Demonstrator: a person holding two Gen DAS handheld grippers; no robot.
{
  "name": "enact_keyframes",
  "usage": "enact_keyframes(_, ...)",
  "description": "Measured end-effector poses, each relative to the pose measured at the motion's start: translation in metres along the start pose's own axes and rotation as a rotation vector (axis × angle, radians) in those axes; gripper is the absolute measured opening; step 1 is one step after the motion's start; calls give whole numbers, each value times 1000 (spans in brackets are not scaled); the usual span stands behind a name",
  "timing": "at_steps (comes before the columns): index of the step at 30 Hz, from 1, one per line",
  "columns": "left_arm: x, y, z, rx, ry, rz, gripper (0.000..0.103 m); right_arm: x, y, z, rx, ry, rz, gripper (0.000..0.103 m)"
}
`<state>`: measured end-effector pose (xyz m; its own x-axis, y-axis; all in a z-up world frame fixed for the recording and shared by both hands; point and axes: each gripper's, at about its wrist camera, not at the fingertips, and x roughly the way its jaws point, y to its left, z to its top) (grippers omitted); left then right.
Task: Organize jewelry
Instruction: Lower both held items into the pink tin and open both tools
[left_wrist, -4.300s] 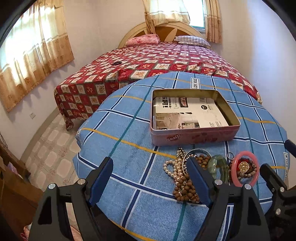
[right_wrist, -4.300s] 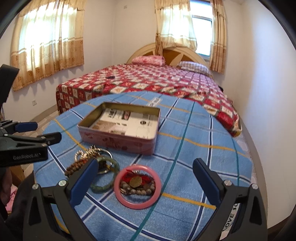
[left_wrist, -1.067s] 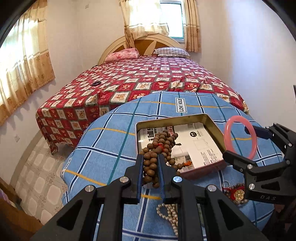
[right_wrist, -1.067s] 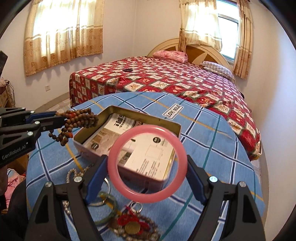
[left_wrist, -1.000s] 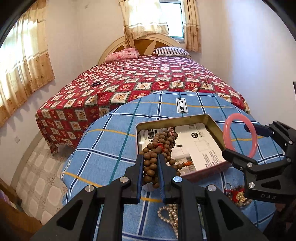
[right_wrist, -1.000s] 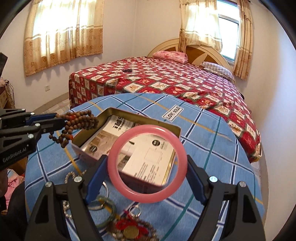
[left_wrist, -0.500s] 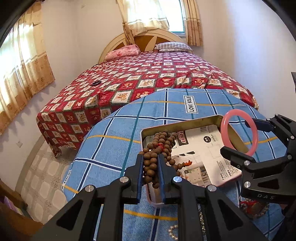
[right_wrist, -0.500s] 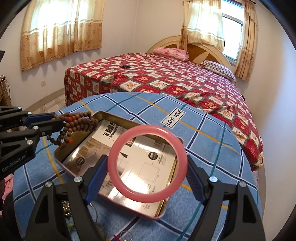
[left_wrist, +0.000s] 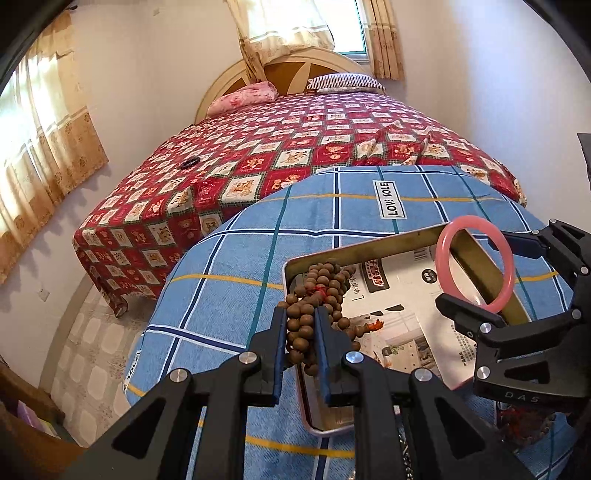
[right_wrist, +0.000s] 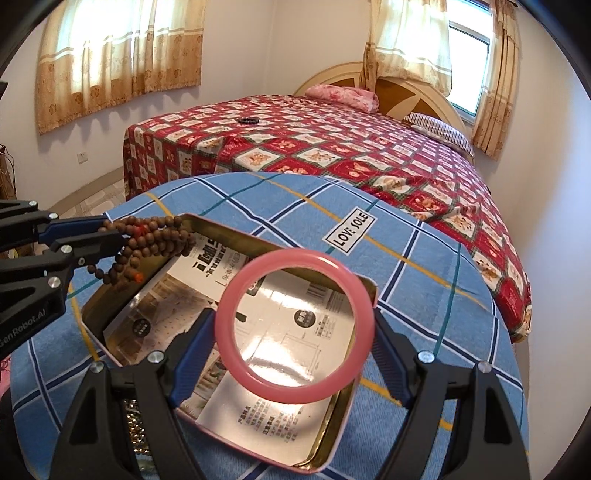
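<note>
Up close, left gripper (left_wrist: 300, 338) is pinched nearly shut on a bunched string of brown wooden beads (left_wrist: 319, 284); loops spill forward past the fingertips and a tail with an orange tip dangles over the near-left corner of the open tin (left_wrist: 373, 242). Right gripper (right_wrist: 293, 328) spans a pink bangle (right_wrist: 292, 326) across its width, fingers (right_wrist: 194, 341) spread wide and pressing the ring's outer edge from both sides, ring face-on to the camera, held above the tin's middle. Holding by the rim likely keeps the rigid ring from twisting out; clamping the beads in a bundle likely keeps the loose string from sliding. Tin sits on the blue checked cloth (left_wrist: 229, 258), its floor lined with a printed sheet (right_wrist: 280, 325), nothing else in it. Leftover jewelry (left_wrist: 524, 424) lies on the cloth at the tin's near side, partly hidden behind the right gripper. Against half a second ago: both grippers have advanced further over the tin, grips unchanged, the tin fills more of each view, and the loose pile has nearly dropped out of sight. Judgement: both pieces seem ready for lowering and release.
</note>
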<state>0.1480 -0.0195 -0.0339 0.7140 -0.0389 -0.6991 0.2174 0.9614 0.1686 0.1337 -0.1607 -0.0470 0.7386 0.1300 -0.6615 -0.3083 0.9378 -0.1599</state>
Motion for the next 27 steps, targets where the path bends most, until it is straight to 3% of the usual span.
enact_keyframes(27,33,-3,-1,27,61,26,15,25,-3,-3,-10,59,3,83)
